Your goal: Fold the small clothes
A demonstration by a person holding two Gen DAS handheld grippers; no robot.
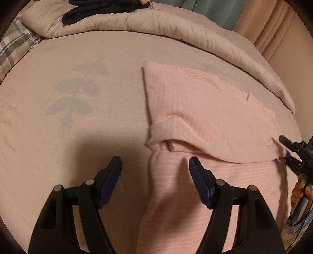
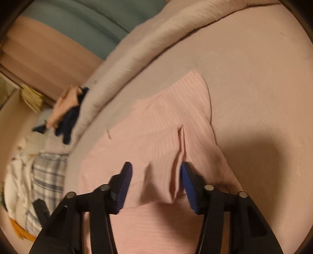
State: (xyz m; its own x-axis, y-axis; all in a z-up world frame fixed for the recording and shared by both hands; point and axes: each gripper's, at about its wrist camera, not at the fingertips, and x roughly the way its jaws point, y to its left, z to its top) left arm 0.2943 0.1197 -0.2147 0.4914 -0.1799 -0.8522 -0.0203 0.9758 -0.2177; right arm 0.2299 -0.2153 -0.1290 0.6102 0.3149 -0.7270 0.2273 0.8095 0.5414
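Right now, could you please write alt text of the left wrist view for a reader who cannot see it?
A pink ribbed top lies partly folded on a pale pink bed sheet, with the open left gripper above its near edge. The right gripper is at the top's right edge; a rolled duvet and dark clothes lie behind.

Warm, dim indoor light tints both views pinkish-orange. A soft, broad shadow falls on the bed sheet [image 1: 109, 144] ahead of the left gripper [image 1: 155, 166], and another darkens the sheet at the right of the right wrist view. Fisheye distortion bows the edges, with black vignetting at the corners. The right wrist view is slightly blurred, especially the clutter at its left edge.
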